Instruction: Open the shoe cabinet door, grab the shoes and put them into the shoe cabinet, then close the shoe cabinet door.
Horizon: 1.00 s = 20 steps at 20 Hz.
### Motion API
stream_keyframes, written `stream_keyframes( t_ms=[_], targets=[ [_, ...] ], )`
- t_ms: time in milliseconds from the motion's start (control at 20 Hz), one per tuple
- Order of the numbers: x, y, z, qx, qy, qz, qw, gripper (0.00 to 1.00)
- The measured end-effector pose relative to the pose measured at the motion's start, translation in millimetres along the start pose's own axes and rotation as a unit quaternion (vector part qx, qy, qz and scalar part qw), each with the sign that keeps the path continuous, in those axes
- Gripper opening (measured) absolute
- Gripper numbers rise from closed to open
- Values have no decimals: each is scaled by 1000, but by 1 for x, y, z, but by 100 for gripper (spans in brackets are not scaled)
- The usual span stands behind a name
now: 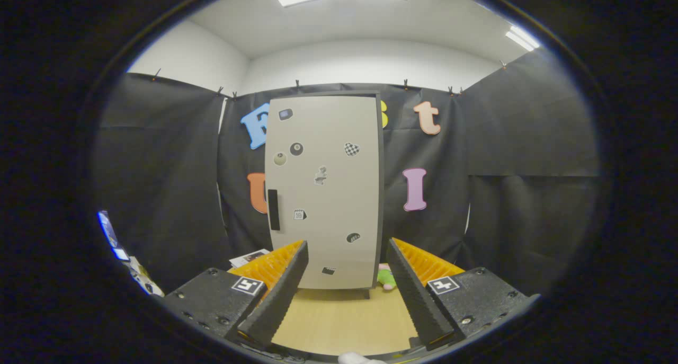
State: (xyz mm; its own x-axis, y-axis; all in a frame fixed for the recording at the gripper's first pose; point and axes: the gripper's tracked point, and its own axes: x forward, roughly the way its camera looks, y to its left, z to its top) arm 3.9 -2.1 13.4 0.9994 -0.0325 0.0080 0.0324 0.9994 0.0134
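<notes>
**Cabinet shut, gripper wide and empty**

Your shoe cabinet (324, 192) stands on the far side of the wooden floor (339, 321), its door closed, dotted with stickers, a dark handle (273, 210) on its left edge. Your gripper (347, 271) is spread open, holding nothing. A small green and pink thing (387, 277) peeks out by the cabinet's right foot.

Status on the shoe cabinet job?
Nothing looks done: the shoe cabinet door is closed, its dark handle untouched. In hand: the tool is open and empty, aimed at the door from a distance. Left: open the door, load the shoes, close it. A green item lies beside the cabinet base.
</notes>
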Motion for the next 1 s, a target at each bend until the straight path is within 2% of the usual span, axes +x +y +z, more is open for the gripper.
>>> stream_keyframes(
  t_ms=[1000],
  targets=[
    [17, 7, 1, -1, 7, 20, 1000, 97]
  ],
)
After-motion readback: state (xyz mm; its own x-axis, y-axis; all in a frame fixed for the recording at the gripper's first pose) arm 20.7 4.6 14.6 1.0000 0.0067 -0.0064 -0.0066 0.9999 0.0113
